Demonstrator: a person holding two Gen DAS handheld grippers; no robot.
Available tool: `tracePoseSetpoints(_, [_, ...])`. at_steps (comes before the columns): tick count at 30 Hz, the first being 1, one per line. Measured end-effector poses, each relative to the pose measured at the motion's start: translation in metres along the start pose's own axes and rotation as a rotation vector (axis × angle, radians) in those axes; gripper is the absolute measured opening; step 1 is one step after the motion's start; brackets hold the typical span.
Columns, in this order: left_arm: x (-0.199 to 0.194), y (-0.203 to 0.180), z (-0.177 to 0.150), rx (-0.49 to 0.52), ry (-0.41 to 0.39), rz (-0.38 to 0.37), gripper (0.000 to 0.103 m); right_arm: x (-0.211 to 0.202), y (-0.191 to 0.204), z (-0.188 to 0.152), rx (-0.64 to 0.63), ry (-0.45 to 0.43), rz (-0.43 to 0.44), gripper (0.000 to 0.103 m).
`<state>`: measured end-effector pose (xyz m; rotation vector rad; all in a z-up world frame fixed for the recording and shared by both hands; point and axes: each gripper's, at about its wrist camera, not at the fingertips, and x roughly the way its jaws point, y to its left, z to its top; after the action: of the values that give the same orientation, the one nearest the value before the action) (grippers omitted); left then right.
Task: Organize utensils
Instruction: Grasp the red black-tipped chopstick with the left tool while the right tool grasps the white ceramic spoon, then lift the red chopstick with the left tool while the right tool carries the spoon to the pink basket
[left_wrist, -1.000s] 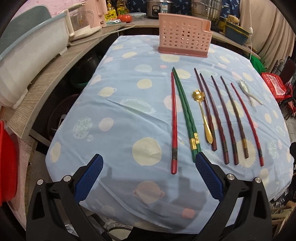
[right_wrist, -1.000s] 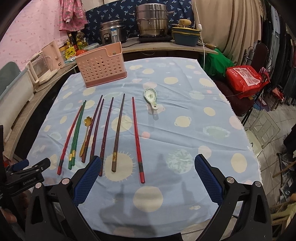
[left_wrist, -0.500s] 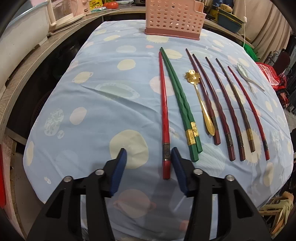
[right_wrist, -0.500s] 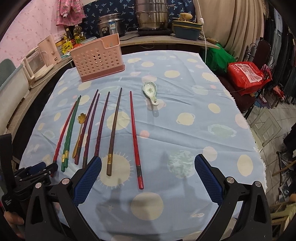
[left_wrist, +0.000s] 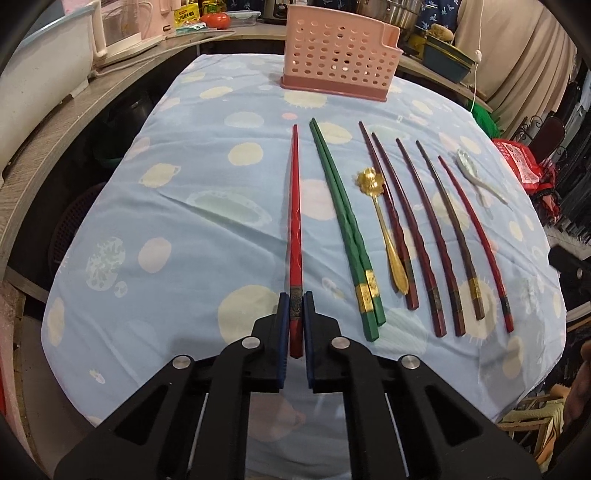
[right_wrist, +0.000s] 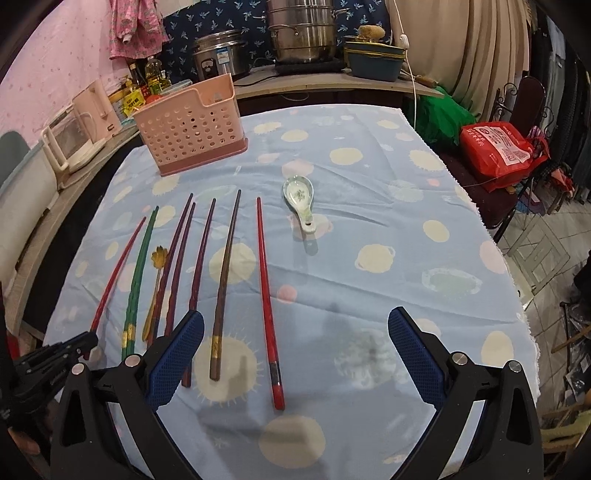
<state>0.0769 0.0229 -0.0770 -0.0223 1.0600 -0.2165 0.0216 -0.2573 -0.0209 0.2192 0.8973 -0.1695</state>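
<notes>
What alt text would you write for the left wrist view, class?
The left gripper has just closed on the thick end of a red chopstick lying on a blue spotted tablecloth. More chopsticks and a gold spoon lie alongside; a pink basket stands beyond.

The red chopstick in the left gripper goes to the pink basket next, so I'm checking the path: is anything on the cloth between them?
Nothing visible: only bare blue spotted tablecloth lies between the red lacquered chopstick, on which the left gripper has just closed, and the pink perforated plastic basket.

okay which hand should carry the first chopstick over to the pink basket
Left. Its tongs have just been closing and now clamp the thick end of the leftmost red chopstick, which points toward the basket. The right tongs hang open over the cloth, holding nothing.
</notes>
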Motion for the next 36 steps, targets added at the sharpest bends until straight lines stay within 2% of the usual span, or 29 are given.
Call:
tracePoseSetpoints(5, [0.007,0.002,0.009,-0.015,0.013,0.0,0.007,0.025,-0.016,0.039,0.074,-0.001,0.05,0.08])
tracePoseSetpoints(9, [0.016,0.003,0.012,-0.019,0.034,0.007,0.007,0.054,-0.026,0.064,0.121,0.018,0.091,0.058])
tracePoseSetpoints(18, [0.031,0.004,0.021,-0.026,0.064,0.022,0.007,0.11,-0.03,0.079,0.146,0.097,0.142,0.015])
tracePoseSetpoints(26, [0.034,0.003,0.024,-0.027,0.07,0.025,0.007,0.129,-0.035,0.065,0.175,0.14,0.168,0.011])
tracePoseSetpoints(36, [0.034,0.004,0.023,-0.025,0.054,0.024,0.007,0.123,-0.03,0.055,0.126,0.092,0.137,0.008])
